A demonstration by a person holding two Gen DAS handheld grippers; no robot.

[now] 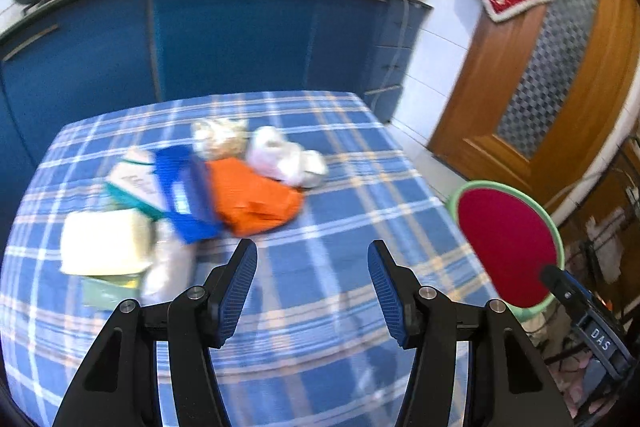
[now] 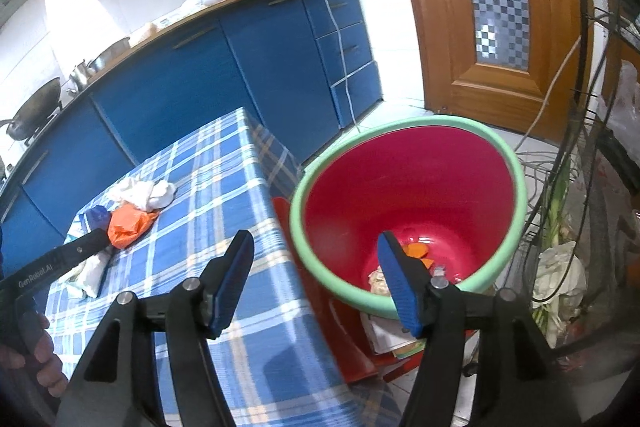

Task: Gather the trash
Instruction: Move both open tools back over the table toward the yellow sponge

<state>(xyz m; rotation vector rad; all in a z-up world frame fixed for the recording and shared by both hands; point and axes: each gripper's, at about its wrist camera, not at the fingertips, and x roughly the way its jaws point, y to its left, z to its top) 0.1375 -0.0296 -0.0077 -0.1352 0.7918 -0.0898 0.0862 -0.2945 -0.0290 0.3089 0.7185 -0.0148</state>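
Note:
Trash lies in a pile on the blue plaid tablecloth [image 1: 340, 187]: an orange bag [image 1: 256, 199], a blue carton [image 1: 188, 195], white crumpled tissue [image 1: 284, 157], a teal and white box [image 1: 134, 183], a pale yellow box [image 1: 104, 241] and a clear wrapper [image 1: 220, 137]. My left gripper [image 1: 312, 259] is open and empty, just short of the pile. My right gripper [image 2: 316, 247] is open and empty above the table's right edge, beside the red bin [image 2: 420, 187] with a green rim. Orange and pale scraps [image 2: 416, 251] lie at the bin's bottom. The pile also shows in the right wrist view [image 2: 132, 223].
Blue kitchen cabinets [image 1: 224, 35] with pots and appliances stand behind the table. A wooden door [image 1: 552, 67] is at the right. The bin stands on a red stool [image 2: 320, 307] off the table's right side. A wire rack [image 2: 592, 187] with bags and cables is further right.

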